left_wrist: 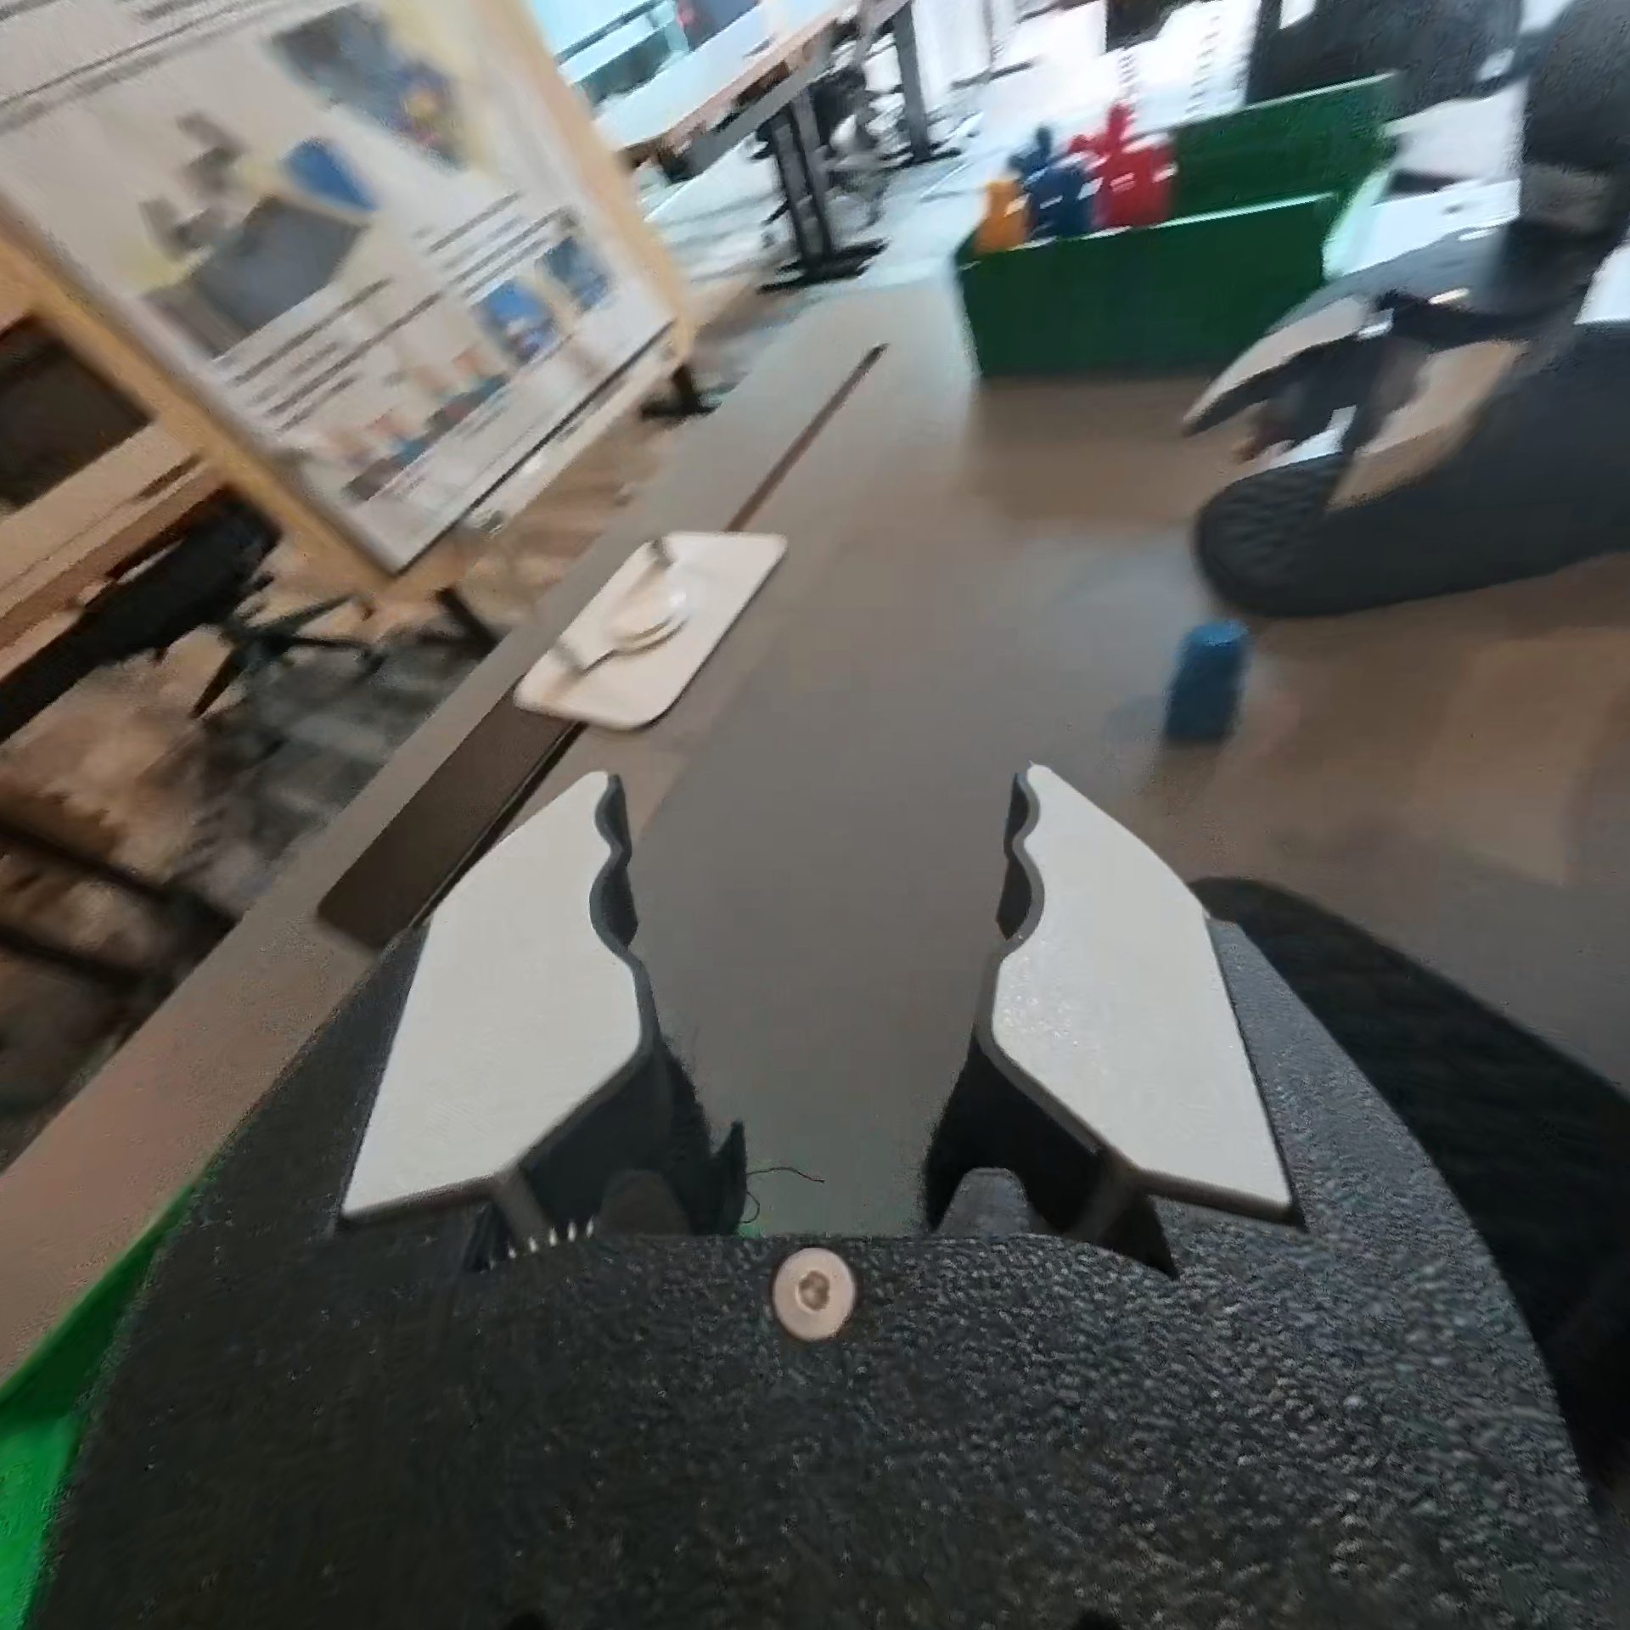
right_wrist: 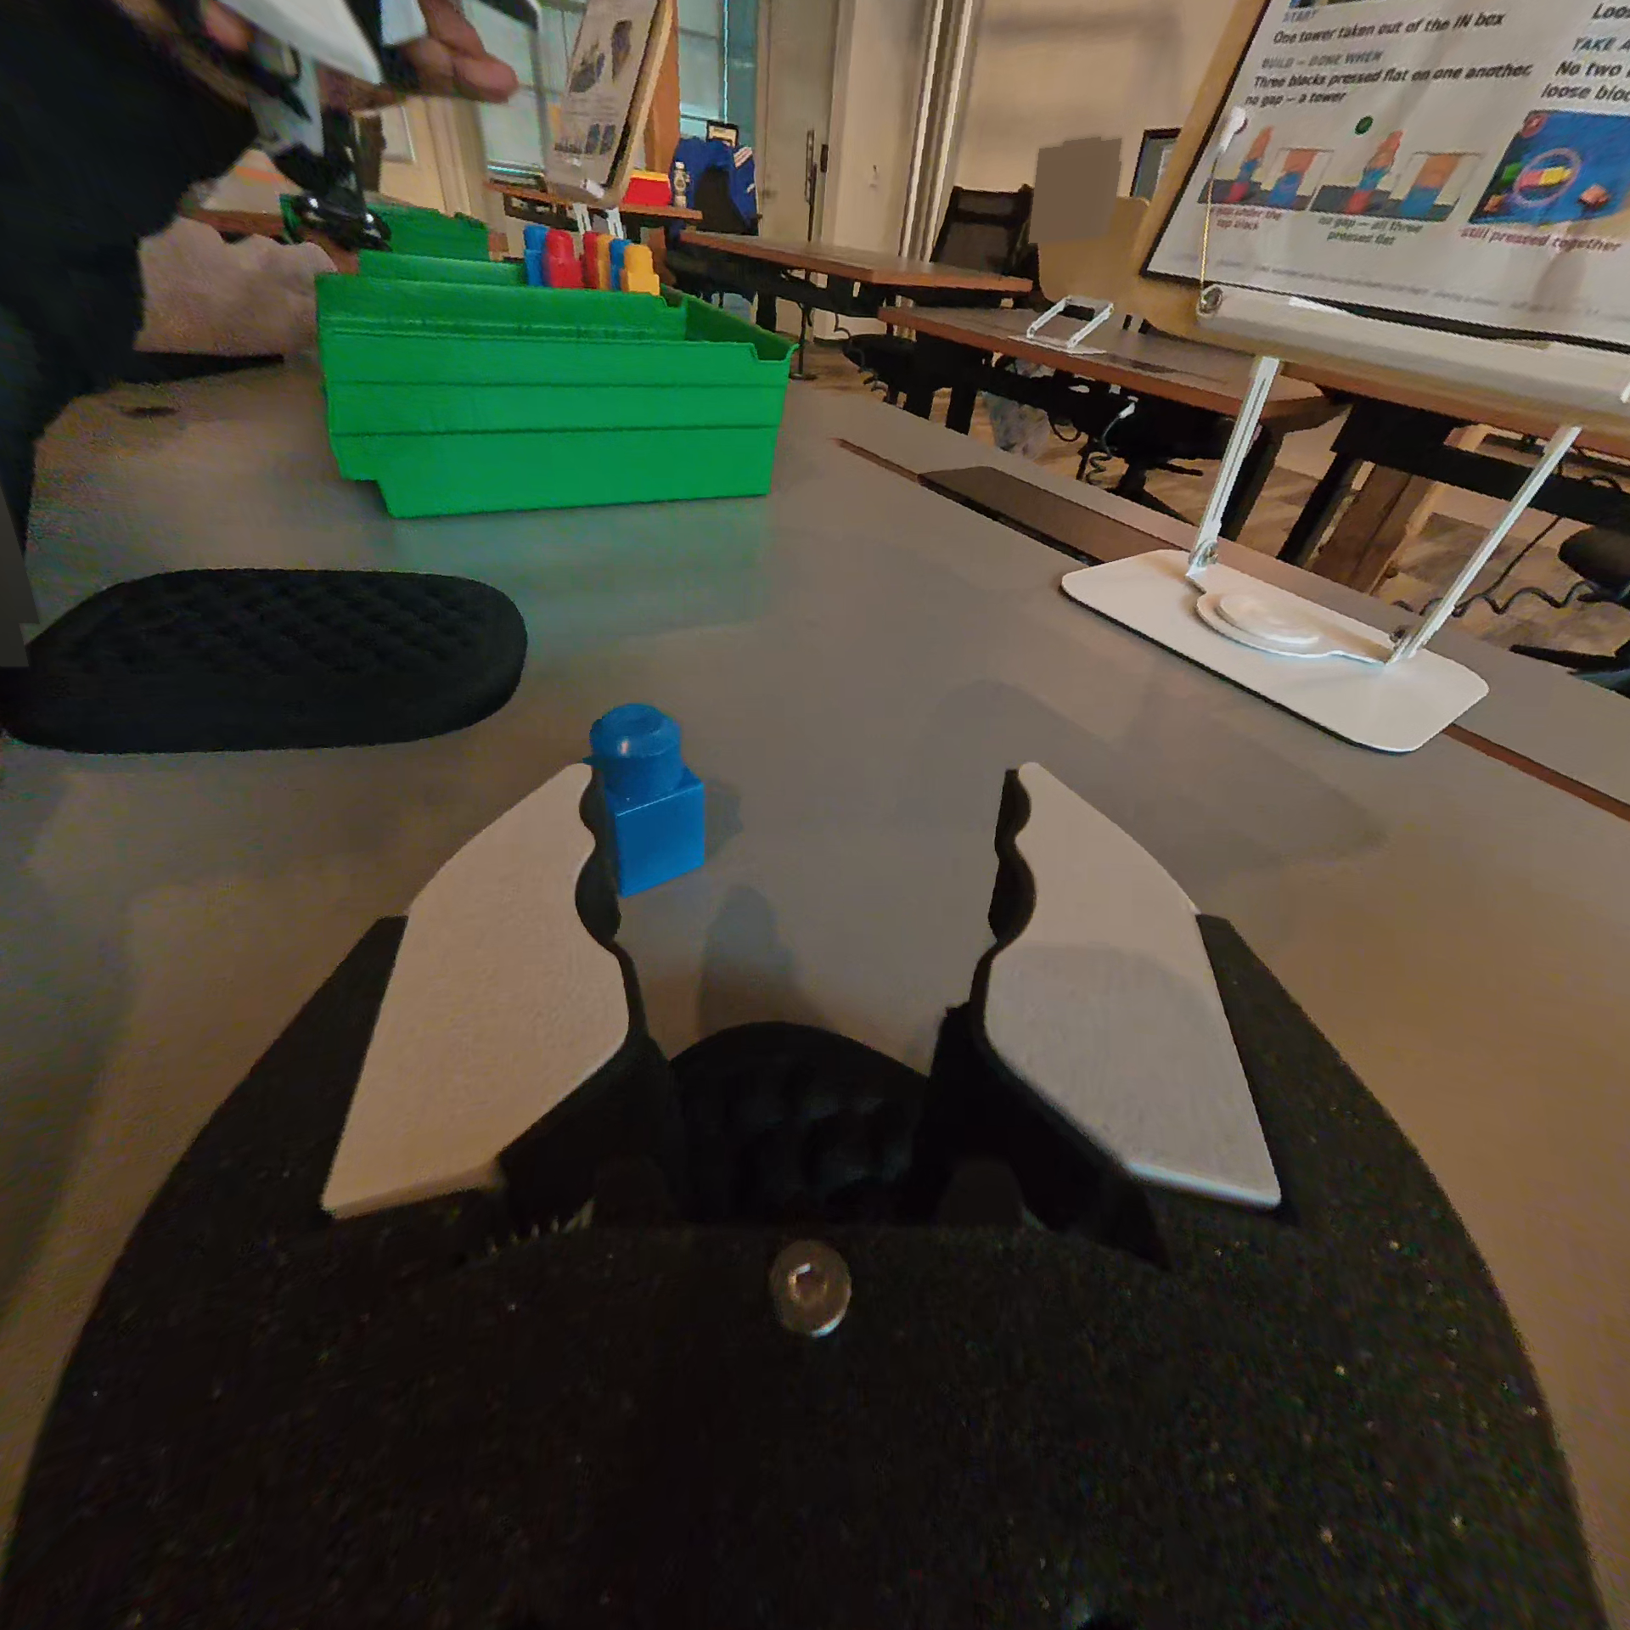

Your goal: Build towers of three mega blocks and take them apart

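Observation:
A blue one-stud mega block [right_wrist: 657,816] stands upright on the grey table [right_wrist: 882,617]. My right gripper [right_wrist: 803,772] is open and empty, low over the table. The block is just inside its left fingertip [right_wrist: 564,820], which hides the block's left edge. I cannot tell whether they touch. My left gripper [left_wrist: 818,776] is open and empty above the table near its left edge. The left wrist view is blurred. It shows the blue block [left_wrist: 1207,679] ahead to the right, with the right gripper [left_wrist: 1279,388] beyond it.
Stacked green bins [right_wrist: 547,414] hold red, blue, yellow and orange blocks [right_wrist: 586,260]; they also show in the left wrist view [left_wrist: 1147,291]. A black mesh pad [right_wrist: 265,657] lies left. A poster board [right_wrist: 1411,150] stands on a white base [right_wrist: 1279,653]. A person's hand [right_wrist: 467,71] is top left. Spacing between my two grippers at the tips: around 35 centimeters.

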### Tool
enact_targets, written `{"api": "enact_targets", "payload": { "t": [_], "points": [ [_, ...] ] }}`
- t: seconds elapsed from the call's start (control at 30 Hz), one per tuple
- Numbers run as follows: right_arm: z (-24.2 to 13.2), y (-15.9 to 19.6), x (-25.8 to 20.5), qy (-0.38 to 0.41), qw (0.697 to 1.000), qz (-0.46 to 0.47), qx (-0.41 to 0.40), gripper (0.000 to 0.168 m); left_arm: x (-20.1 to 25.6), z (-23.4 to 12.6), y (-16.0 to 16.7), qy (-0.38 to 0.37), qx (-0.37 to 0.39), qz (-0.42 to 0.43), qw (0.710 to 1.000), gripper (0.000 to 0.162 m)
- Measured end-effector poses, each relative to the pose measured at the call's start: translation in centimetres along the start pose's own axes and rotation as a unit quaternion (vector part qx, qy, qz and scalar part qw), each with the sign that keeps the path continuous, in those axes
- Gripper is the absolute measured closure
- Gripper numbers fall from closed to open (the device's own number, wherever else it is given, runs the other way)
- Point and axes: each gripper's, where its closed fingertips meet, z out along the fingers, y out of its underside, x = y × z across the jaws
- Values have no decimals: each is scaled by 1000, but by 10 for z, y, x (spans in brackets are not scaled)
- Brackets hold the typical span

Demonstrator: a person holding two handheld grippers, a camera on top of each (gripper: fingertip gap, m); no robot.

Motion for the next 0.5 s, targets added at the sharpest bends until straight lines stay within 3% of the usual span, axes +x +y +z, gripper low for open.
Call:
{"api": "enact_targets", "payload": {
  "t": [0.2,0.5],
  "points": [
    [2,4,4,8,1000,10,-16,85,-96,-42,65,-79,-50,-94,991,81],
    [9,15,5,14,998,12,-59,87,-152,-14,188,-104,-176,-196,959,82]
  ]
}}
